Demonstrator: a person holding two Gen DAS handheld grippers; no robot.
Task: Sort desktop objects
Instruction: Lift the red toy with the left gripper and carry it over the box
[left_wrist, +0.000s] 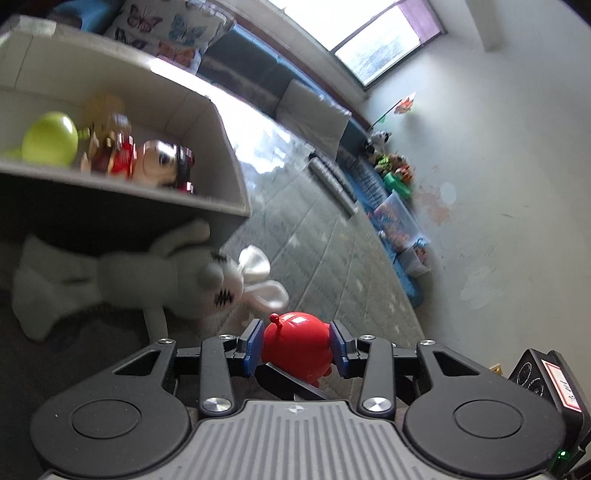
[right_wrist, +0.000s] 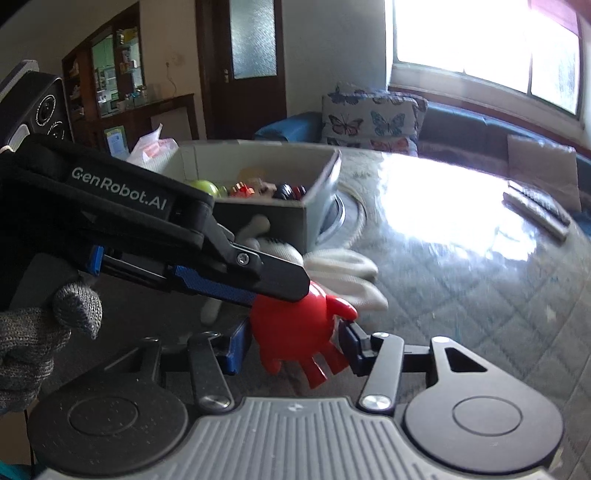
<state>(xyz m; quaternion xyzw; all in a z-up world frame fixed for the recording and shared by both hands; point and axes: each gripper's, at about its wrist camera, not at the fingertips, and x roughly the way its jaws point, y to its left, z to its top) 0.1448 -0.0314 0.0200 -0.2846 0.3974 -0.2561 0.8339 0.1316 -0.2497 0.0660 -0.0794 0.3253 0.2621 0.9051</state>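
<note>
A glossy red toy pig (left_wrist: 295, 343) hangs between the blue pads of my left gripper (left_wrist: 297, 339), which press on both its sides. In the right wrist view the same red toy (right_wrist: 291, 332) sits between the pads of my right gripper (right_wrist: 295, 341), which also rest against it. One left finger (right_wrist: 273, 273) lies across its top. A grey-gloved hand (right_wrist: 33, 339) holds the left gripper. A white plush rabbit (left_wrist: 207, 280) lies just beyond, against an open grey box (left_wrist: 229, 147) that holds a green ball (left_wrist: 50, 138) and several small toys.
The quilted grey surface (left_wrist: 332, 240) stretches to the right of the box (right_wrist: 258, 218) and the rabbit (right_wrist: 340, 273). A dark roll (left_wrist: 332, 181) lies at its far edge. A sofa with a butterfly cushion (right_wrist: 369, 122) stands behind. More toys and bins (left_wrist: 395, 218) line the wall.
</note>
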